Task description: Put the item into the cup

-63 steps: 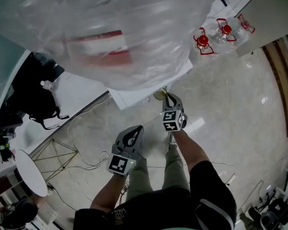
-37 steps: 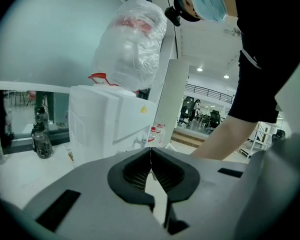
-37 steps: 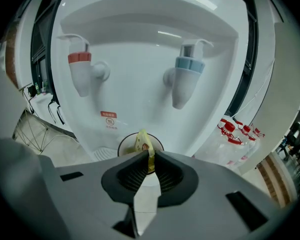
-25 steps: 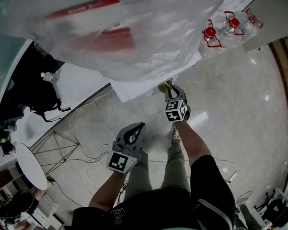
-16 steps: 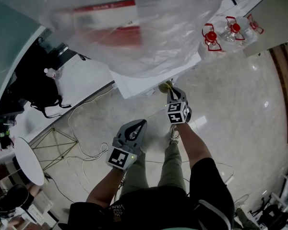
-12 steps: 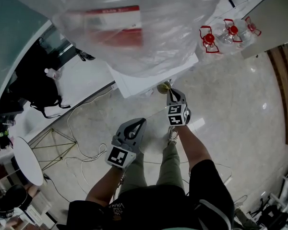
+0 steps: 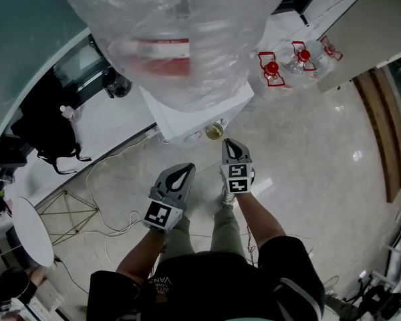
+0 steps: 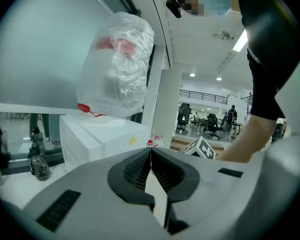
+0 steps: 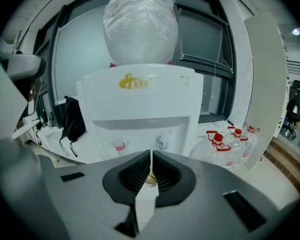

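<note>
Since the right gripper (image 7: 230,143) has its jaws pressed together on the rim of the cup (image 7: 214,131), at its 11 o'clock, that thin wall is best held level and unsquashed. At 8 o'clock the left gripper (image 7: 186,171) is closed on nothing. At 12 o'clock stands the water dispenser (image 9: 140,104); which item goes in is unclear.

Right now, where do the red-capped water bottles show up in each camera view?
Head view: the red-capped bottles sit upper right, on the floor, right of the white dispenser.
Left gripper view: tiny, dead centre, right of the dispenser.
Right gripper view: lower right of centre, beside the dispenser.
Shared landmark: the bagged bottle on top of the dispenser, also visible in the left and right gripper views.
</note>
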